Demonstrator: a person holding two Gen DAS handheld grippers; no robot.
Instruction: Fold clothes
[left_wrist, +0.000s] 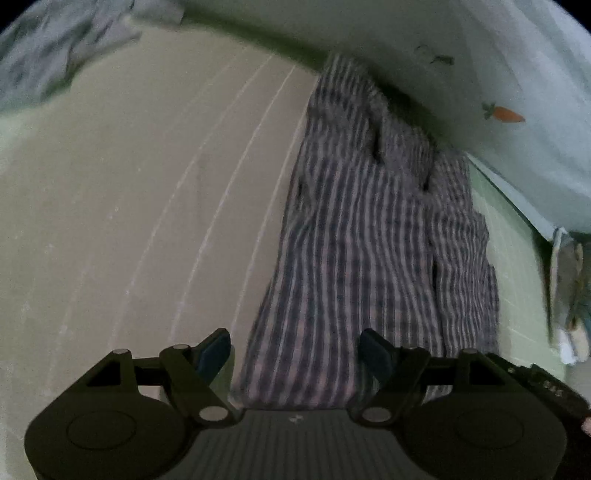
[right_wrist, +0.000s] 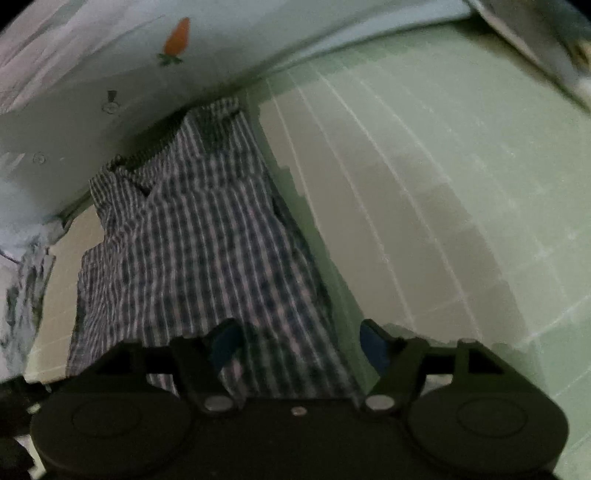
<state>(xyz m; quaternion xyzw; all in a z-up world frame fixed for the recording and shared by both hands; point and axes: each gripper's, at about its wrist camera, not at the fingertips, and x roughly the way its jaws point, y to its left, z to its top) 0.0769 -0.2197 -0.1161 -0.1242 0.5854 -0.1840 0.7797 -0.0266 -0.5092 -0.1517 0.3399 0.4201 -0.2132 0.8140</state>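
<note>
A checked garment (left_wrist: 369, 229) in dark blue, pink and white lies folded in a long strip on the green mat (left_wrist: 147, 203). My left gripper (left_wrist: 295, 338) hangs open over the garment's near left edge, with one finger over the mat and the other over the cloth. In the right wrist view the same garment (right_wrist: 207, 236) runs away from me. My right gripper (right_wrist: 300, 326) is open over its near right edge, its left finger above the cloth and its right finger above the mat (right_wrist: 443, 184). Neither gripper's pads press on the fabric.
A pale sheet with a carrot print (left_wrist: 517, 92) (right_wrist: 110, 55) borders the far end of the garment. A grey crumpled cloth (left_wrist: 44, 55) lies at the mat's far left and shows as a grey cloth (right_wrist: 22, 295) at the left edge.
</note>
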